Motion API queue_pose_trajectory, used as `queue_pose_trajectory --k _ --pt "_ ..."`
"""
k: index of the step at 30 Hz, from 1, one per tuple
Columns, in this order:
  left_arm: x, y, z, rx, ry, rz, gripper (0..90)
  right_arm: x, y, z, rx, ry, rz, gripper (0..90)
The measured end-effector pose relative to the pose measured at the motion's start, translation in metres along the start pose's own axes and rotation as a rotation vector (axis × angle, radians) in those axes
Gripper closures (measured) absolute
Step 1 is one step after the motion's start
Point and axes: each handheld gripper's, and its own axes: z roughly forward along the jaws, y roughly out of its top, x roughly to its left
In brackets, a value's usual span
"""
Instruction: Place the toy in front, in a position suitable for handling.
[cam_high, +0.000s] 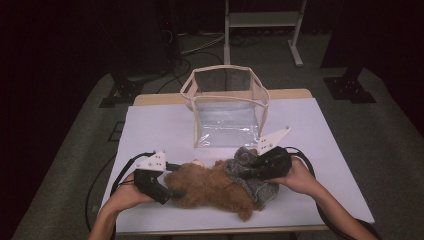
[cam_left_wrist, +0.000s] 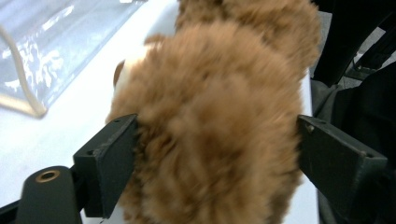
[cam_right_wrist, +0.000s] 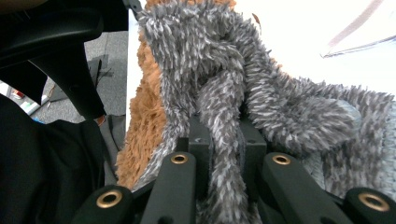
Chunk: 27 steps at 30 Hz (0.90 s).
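Note:
A brown plush toy (cam_high: 210, 187) lies on its side on the white table (cam_high: 155, 125), wearing a grey fuzzy garment (cam_high: 261, 190) at its right end. My left gripper (cam_high: 172, 191) sits at the toy's left end. In the left gripper view its jaws stand wide on either side of the brown fur (cam_left_wrist: 210, 116), which fills the gap of the left gripper (cam_left_wrist: 215, 135) and brushes the pads without being squeezed. My right gripper (cam_high: 250, 167) is shut on a fold of the grey garment (cam_right_wrist: 280, 102); in the right gripper view the strand runs down between the right gripper (cam_right_wrist: 219, 133) pads.
A clear plastic bag with cream trim (cam_high: 227, 107) stands open-topped behind the toy at mid-table, and its wall appears in the left gripper view (cam_left_wrist: 46, 46). Bare white table lies to the bag's left and right. Dark floor and stand legs surround the table.

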Motion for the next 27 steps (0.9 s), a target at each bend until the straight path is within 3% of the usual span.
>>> queue_pose_trajectory --k 4,9,11,16,20,27 --pt "0.006 -0.009 0.001 -0.017 -0.02 -0.029 13.5 0.001 0.0 0.0 0.002 -0.002 -0.001 79.3" --pt "0.007 -0.018 0.007 0.026 -0.043 -0.043 12.9 0.001 -0.001 -0.001 0.003 -0.004 -0.001 79.3" --pt "0.005 -0.018 0.01 0.019 -0.05 -0.048 13.1 0.001 -0.002 -0.001 0.004 -0.006 0.001 79.2" --pt "0.0 -0.019 0.022 -0.02 -0.061 -0.065 31.0 0.0 -0.002 -0.004 0.011 -0.028 -0.005 78.7" --pt "-0.005 -0.011 0.033 -0.029 -0.068 -0.046 35.1 -0.003 -0.003 -0.013 0.014 -0.054 0.004 78.8" --pt "-0.011 0.01 0.051 -0.03 -0.037 -0.027 40.8 -0.006 -0.009 -0.034 0.019 -0.1 0.021 78.9"
